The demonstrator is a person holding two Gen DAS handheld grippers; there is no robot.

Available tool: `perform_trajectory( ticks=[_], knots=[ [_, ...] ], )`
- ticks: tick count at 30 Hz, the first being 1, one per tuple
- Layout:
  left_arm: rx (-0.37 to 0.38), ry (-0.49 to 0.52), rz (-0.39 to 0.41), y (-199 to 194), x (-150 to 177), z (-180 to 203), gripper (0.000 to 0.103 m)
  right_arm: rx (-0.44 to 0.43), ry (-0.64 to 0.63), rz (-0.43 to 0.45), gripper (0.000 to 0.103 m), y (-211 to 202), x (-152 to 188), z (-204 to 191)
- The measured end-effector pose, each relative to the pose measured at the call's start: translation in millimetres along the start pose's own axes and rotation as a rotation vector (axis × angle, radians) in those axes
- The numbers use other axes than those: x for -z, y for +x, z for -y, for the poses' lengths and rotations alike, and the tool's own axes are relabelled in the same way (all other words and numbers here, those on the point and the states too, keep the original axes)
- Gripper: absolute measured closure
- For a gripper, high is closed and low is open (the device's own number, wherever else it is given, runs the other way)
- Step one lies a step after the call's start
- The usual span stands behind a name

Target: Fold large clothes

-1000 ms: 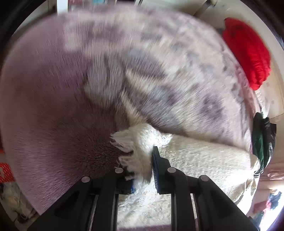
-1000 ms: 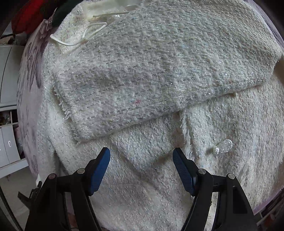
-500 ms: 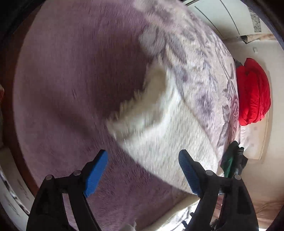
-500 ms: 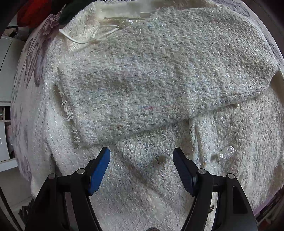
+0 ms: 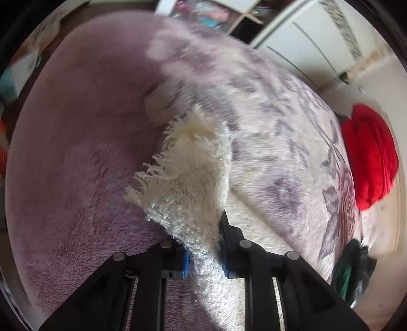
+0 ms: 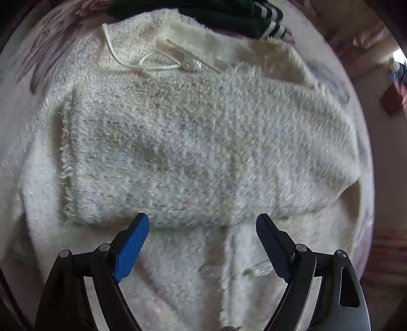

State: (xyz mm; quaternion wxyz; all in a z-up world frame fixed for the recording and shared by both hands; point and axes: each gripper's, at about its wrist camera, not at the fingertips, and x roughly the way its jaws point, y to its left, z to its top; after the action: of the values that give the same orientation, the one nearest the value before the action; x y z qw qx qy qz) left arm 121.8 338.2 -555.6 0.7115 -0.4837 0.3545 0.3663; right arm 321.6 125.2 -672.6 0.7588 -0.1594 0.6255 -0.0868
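Cream tweed jacket: fluffy, fringed, laid flat on a mauve plush bedspread.

Right wrist view, near to far: right gripper hovering over the jacket body, blue-padded fingers spread wide, nothing between them; a sleeve folded across the front, fringed cuff at left; a white cord looped near the collar; a dark green garment with white stripes touching the far edge.

Left wrist view, near to far: left gripper clenched on the other sleeve's fringed cuff, which stands raised above the bedspread; pale grey-patterned cover beyond; a red cushion at far right; white cabinet doors behind.
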Motion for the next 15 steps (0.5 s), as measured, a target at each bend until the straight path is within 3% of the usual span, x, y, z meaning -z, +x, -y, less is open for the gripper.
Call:
perform_trajectory(
  ticks=[2,6,9,15],
  knots=[
    [-0.020,0.122,0.055,-13.7,0.9,27.3,0.090,0.025,-0.047,0.063,0.016,-8.1,-4.8,-3.2],
    [-0.039,0.358,0.145,-49.4,21.4,82.4,0.091,0.003,-0.094,0.098,0.015,-10.0,-11.2,-1.5],
    [-0.012,0.498,0.180,-78.9,45.6,123.6,0.091,-0.067,-0.079,0.086,0.015,-4.3,-16.5,13.3],
    [0.089,0.800,0.179,-115.9,127.5,224.8,0.091,-0.218,0.065,0.024,0.015,22.6,-24.0,101.2]
  ],
)
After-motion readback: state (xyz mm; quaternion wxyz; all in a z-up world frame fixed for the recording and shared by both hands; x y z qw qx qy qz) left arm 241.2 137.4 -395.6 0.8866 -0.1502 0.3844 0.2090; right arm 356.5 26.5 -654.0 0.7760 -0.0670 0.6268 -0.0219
